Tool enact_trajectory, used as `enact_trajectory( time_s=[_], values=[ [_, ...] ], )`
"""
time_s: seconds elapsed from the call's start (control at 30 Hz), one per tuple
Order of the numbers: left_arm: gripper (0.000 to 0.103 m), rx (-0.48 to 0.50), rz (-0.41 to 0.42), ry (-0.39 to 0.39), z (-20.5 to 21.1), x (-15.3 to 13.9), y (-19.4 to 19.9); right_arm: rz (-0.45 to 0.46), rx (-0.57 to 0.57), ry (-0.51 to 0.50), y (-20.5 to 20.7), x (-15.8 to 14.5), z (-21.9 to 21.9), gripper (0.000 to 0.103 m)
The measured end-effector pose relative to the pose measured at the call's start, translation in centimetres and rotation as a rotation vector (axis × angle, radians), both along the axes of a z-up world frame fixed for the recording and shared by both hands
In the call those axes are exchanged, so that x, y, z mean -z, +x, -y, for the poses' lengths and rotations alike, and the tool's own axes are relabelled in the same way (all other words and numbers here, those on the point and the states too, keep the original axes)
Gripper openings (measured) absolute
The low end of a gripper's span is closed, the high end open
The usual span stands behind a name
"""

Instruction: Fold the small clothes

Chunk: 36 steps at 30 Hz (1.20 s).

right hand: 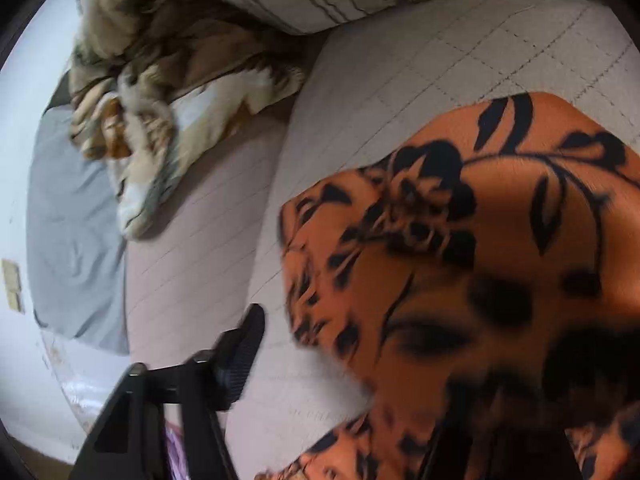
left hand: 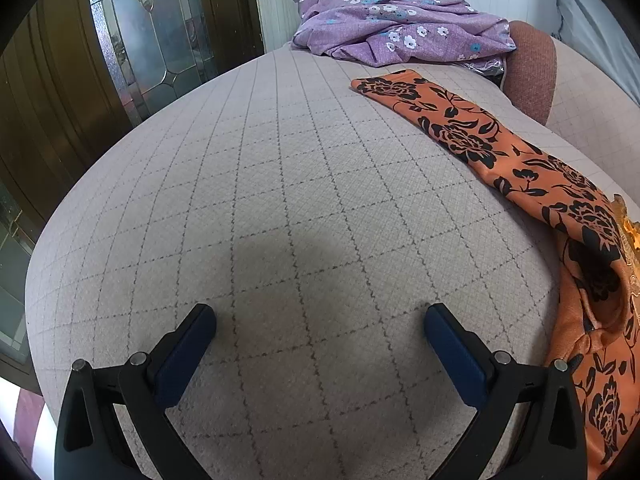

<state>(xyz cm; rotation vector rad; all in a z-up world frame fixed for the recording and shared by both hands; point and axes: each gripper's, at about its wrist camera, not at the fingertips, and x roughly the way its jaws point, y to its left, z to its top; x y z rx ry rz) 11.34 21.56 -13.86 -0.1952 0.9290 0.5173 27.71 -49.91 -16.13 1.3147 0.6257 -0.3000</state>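
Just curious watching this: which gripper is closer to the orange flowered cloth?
The right gripper: the orange flowered cloth drapes over one side of it, hiding that finger. The left gripper hangs open over the bare quilted bed, cloth off to its right.

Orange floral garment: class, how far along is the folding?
Done: nothing looks folded; the orange floral garment lies stretched across the quilted bed. In hand: the left gripper hovers open and empty; the cloth drapes over the right wrist view, grip unclear. Left: every fold, plus the crumpled purple floral garment.
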Motion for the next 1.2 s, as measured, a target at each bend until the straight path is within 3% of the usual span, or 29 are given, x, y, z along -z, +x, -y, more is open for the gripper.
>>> enact_trajectory(
  time_s=[0.03,0.07,0.17,0.33,0.4,0.47,0.53,0.57,0.6,0.67,0.7,0.8,0.9,0.93,1.0,1.07,1.13,1.17,1.2],
  values=[
    [0.103,0.0,0.0,0.0,0.0,0.0,0.0,-0.026,-0.016,-0.002,0.6,0.4,0.3,0.012],
    [0.103,0.0,0.0,0.001,0.0,0.0,0.0,-0.042,-0.032,-0.021,0.9,0.4,0.3,0.009],
    [0.103,-0.001,-0.001,0.003,0.0,0.0,0.0,0.01,-0.104,-0.097,1.9,-2.5,-1.2,0.007],
    [0.103,-0.001,0.004,-0.002,0.0,0.0,-0.1,0.403,-0.362,-0.059,0.1,-13.0,-10.0,0.007],
    [0.103,0.0,0.005,-0.004,0.0,0.0,-0.1,0.495,-0.454,0.011,-2.6,-14.8,-14.7,0.007],
    [0.103,0.002,0.006,-0.007,0.0,0.0,-0.3,0.499,-0.559,0.058,-4.5,-14.1,-19.7,0.008],
    [0.103,0.004,0.007,-0.009,0.1,-0.1,-0.3,0.417,-0.633,0.044,-5.2,-11.6,-23.7,0.031],
    [0.103,0.007,0.007,-0.012,0.1,-0.1,-0.4,0.344,-0.68,0.041,-5.0,-9.4,-25.8,0.086],
    [0.103,0.009,0.008,-0.014,0.1,-0.1,-0.4,0.218,-0.751,0.062,-4.5,-5.7,-28.3,0.101],
    [0.103,0.017,0.009,-0.018,0.1,-0.1,-0.5,0.056,-0.765,0.129,-5.1,-0.4,-29.9,0.098],
    [0.103,0.019,0.01,-0.018,0.1,-0.1,-0.6,0.092,-0.757,0.109,-5.9,-0.5,-29.9,0.096],
    [0.103,0.016,0.004,-0.012,0.2,-0.1,-0.5,0.168,-0.865,0.108,-8.3,-3.5,-30.2,0.097],
    [0.103,0.033,-0.001,-0.04,0.1,-0.8,-0.6,0.245,-0.899,-0.036,-10.2,-7.6,-28.4,0.097],
    [0.103,0.048,0.016,-0.078,0.1,-1.6,-0.9,0.254,-0.897,-0.057,-10.9,-8.1,-27.4,0.097],
    [0.103,0.09,0.13,-0.172,0.7,-4.6,-2.1,0.246,-0.886,-0.107,-12.8,-8.2,-25.3,0.097],
    [0.103,0.207,0.198,-0.282,3.5,-7.7,-2.3,0.224,-0.856,-0.166,-15.1,-7.7,-23.1,0.097],
    [0.103,0.35,0.202,-0.416,6.5,-8.7,-1.5,0.197,-0.812,-0.202,-16.5,-7.1,-21.3,0.097],
    [0.103,0.472,0.18,-0.515,9.6,-8.9,-0.3,0.19,-0.789,-0.198,-16.8,-6.6,-20.4,0.097],
    [0.103,0.539,0.158,-0.561,11.7,-8.8,0.7,0.185,-0.774,-0.187,-17.6,-6.1,-19.4,0.097]
  ],
)
